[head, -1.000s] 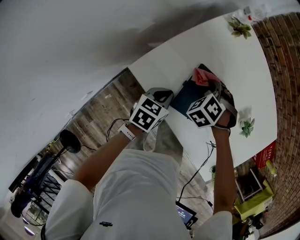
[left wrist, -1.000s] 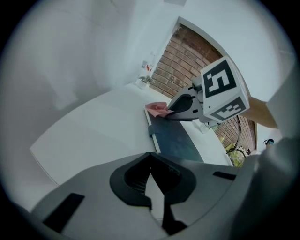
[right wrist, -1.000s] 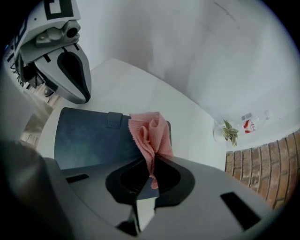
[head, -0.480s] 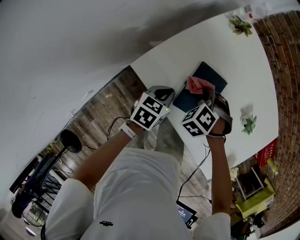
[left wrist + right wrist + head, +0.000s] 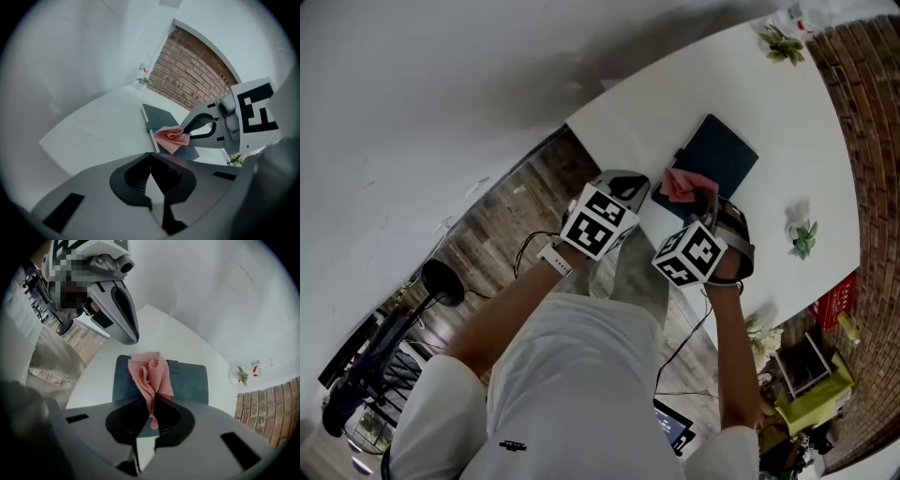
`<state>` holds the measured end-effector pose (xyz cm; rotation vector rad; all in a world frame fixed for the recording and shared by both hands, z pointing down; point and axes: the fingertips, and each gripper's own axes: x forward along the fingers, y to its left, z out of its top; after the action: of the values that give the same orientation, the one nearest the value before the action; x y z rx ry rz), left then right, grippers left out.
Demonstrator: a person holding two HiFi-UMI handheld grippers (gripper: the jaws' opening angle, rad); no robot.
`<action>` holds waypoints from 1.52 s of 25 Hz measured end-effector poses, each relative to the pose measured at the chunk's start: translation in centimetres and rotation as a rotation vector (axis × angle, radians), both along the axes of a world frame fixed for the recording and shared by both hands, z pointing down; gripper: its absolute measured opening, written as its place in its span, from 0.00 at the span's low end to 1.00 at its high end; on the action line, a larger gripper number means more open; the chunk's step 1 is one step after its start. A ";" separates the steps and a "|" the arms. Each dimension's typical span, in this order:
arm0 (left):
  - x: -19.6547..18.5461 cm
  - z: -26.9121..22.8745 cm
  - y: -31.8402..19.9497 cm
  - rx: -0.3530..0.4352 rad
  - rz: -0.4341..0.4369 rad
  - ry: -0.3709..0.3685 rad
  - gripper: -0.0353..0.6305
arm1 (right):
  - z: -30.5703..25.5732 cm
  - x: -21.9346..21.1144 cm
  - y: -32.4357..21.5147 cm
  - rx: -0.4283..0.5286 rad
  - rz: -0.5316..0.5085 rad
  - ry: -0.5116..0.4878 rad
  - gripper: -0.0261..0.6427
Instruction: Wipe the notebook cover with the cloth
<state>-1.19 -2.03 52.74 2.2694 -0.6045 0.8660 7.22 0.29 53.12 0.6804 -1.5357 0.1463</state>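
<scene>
A dark blue notebook (image 5: 720, 155) lies flat on the white table (image 5: 675, 84), also seen as the notebook (image 5: 190, 383) and the notebook (image 5: 159, 116). My right gripper (image 5: 705, 194) is shut on a pink cloth (image 5: 684, 184), which rests on the notebook's near corner. In the right gripper view the cloth (image 5: 150, 373) fans out from the shut right gripper (image 5: 152, 404). My left gripper (image 5: 630, 187) hovers at the table's near edge, just left of the notebook, shut with nothing in it. In the left gripper view the left gripper (image 5: 152, 161) faces the cloth (image 5: 171, 137).
Small green plants stand at the table's far end (image 5: 785, 44) and right side (image 5: 802, 239). The table's near edge (image 5: 619, 178) drops to a wood floor (image 5: 506, 234) with cables. A red crate (image 5: 832, 305) and a brick wall (image 5: 872, 141) are to the right.
The right gripper has dragged the pink cloth across the cover from the far part toward the near corner, uncovering most of the notebook. The left gripper has barely moved.
</scene>
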 end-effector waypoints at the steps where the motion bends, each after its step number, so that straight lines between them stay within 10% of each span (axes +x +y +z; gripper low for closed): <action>1: -0.1 0.0 0.2 0.002 0.000 0.000 0.08 | 0.0 -0.2 0.5 -0.005 -0.001 -0.005 0.08; 13: -1.1 -0.5 2.6 0.012 0.001 0.009 0.08 | -0.5 -2.9 5.3 -0.129 -0.074 -0.105 0.08; 26: -1.5 -0.5 2.3 0.019 0.002 0.002 0.08 | -5.0 -0.3 -3.6 0.142 -0.016 -0.063 0.08; 38: -0.3 0.4 2.5 -0.022 0.009 -0.010 0.08 | -2.9 3.2 -11.7 0.195 0.035 0.000 0.08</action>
<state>-1.48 0.50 53.19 2.2506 -0.5867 0.8847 10.42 -11.44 50.17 0.8620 -1.5515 0.0224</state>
